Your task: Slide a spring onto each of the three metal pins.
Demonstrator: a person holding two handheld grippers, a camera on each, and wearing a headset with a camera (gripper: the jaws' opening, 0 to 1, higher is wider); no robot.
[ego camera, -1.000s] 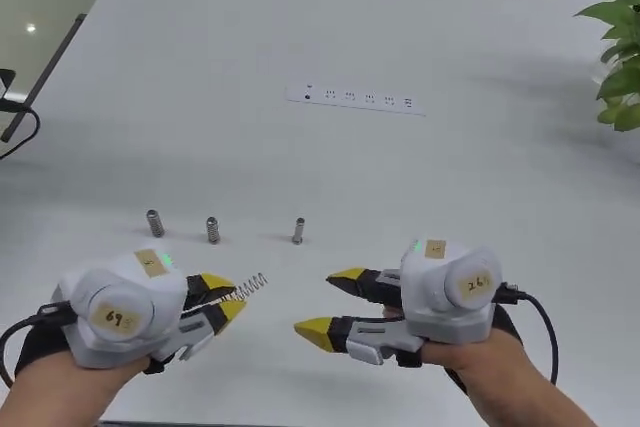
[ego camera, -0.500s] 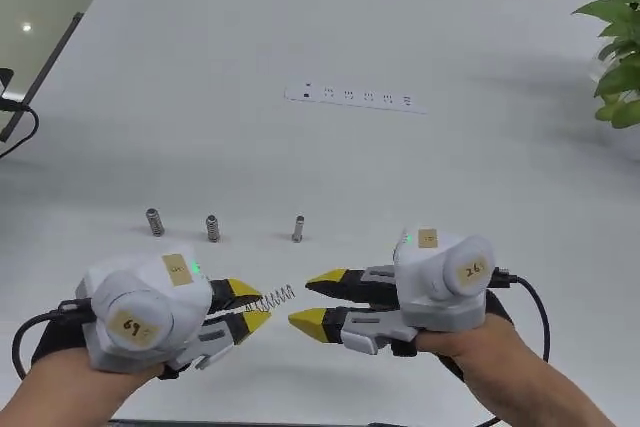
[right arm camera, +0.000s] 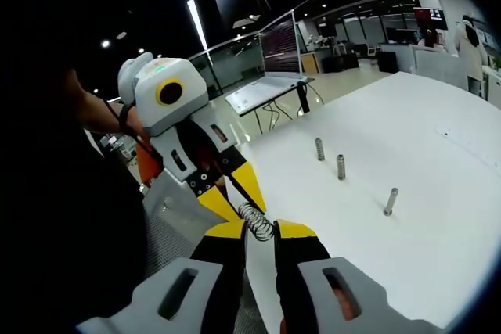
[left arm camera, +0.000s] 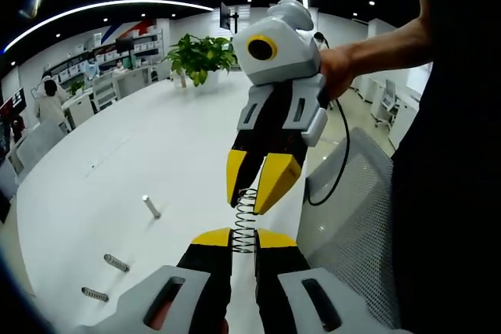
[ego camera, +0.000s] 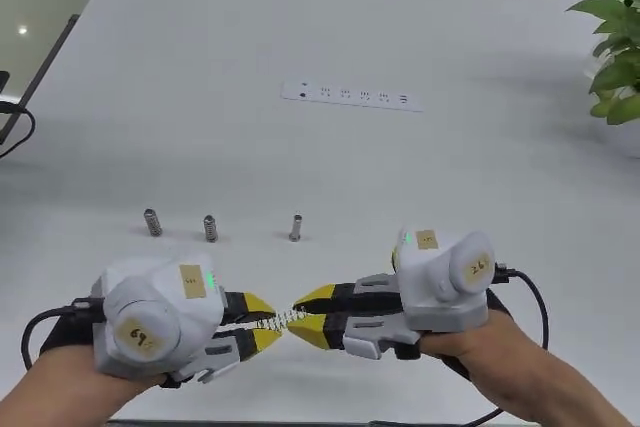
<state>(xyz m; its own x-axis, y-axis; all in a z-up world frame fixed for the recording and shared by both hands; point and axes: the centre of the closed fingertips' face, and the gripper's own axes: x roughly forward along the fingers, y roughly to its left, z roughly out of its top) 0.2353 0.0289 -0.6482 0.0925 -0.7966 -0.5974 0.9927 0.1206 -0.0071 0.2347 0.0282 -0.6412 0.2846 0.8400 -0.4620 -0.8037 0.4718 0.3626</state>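
A loose spring hangs over the near table edge, held between both grippers. My left gripper is shut on one end; its own view shows the spring rising from its yellow tips. My right gripper faces it, jaws closed around the other end, the spring filling their gap. Three upright pins stand in a row on the white table. The left pin and middle pin each wear a spring. The right pin is bare.
A white power strip lies farther back on the table. A green plant stands at the right edge, a dark cable at the left. A grey mesh chair sits below the near table edge.
Both grippers moved toward each other. My right gripper's jaws, wide apart before, have come in around the free end of the spring that the left gripper holds.
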